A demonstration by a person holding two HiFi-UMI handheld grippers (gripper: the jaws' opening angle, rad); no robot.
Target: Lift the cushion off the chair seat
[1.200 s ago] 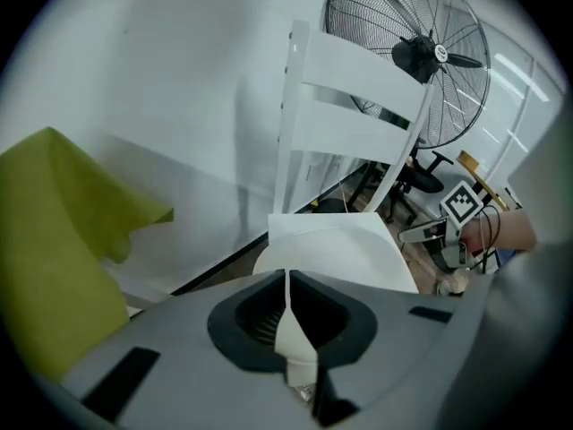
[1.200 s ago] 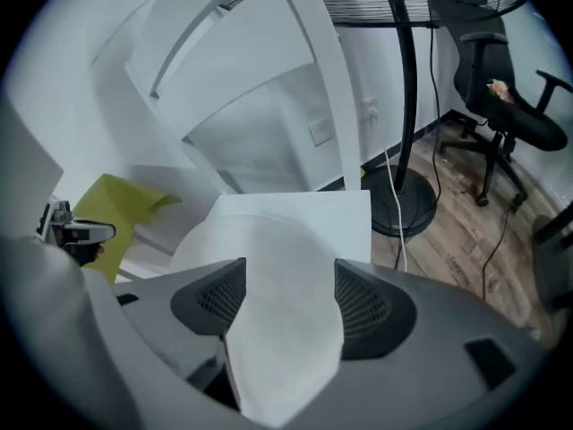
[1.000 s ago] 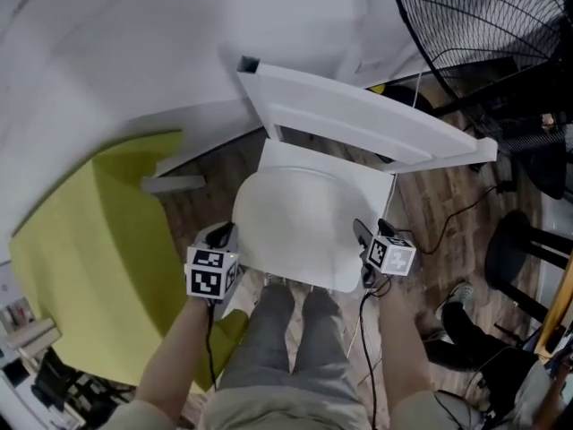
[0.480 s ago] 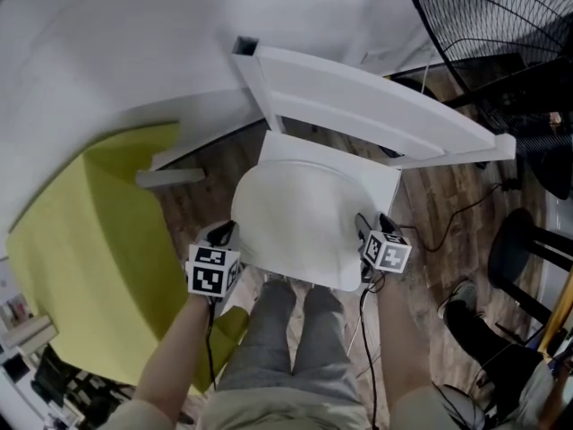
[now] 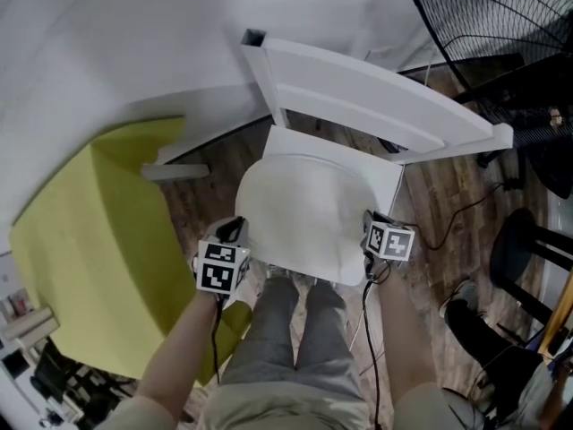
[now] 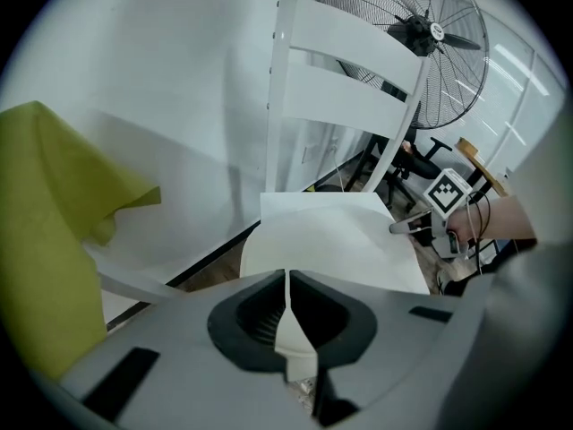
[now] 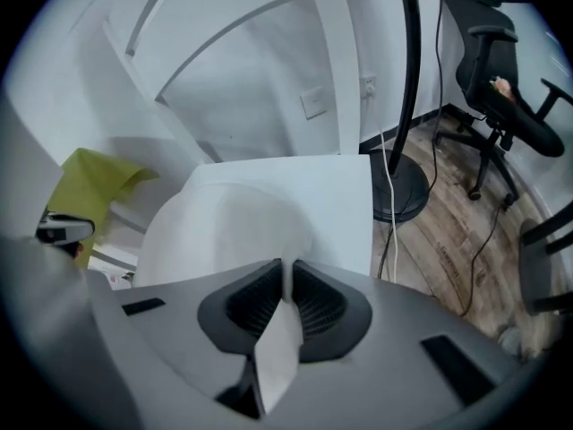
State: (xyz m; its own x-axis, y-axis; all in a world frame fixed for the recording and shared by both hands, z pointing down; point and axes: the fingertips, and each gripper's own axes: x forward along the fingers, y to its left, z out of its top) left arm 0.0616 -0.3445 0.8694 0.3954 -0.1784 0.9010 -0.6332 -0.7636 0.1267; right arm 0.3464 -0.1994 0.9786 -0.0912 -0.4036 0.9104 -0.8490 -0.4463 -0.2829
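A white rounded cushion [image 5: 300,218] lies on the seat [image 5: 380,179] of a white wooden chair [image 5: 358,92]. My left gripper [image 5: 235,233] sits at the cushion's front left edge. In the left gripper view the left gripper [image 6: 287,278] is shut, with a fold of the cushion [image 6: 331,249] pinched between its jaws. My right gripper [image 5: 367,224] is at the cushion's right edge. Its jaws are closing, and the right gripper view shows the right gripper [image 7: 285,269] with white cushion [image 7: 224,231] fabric squeezed between the pads.
A yellow-green cover [image 5: 89,249] drapes over something to the left. A large black fan [image 5: 501,25] stands behind the chair on the right, with cables [image 5: 448,222] across the wood floor. A black office chair [image 7: 501,70] is further right. The person's legs [image 5: 295,330] stand at the seat's front.
The right gripper has drawn in against the cushion's right edge and its jaws have narrowed onto the fabric. The left gripper stays where it was.
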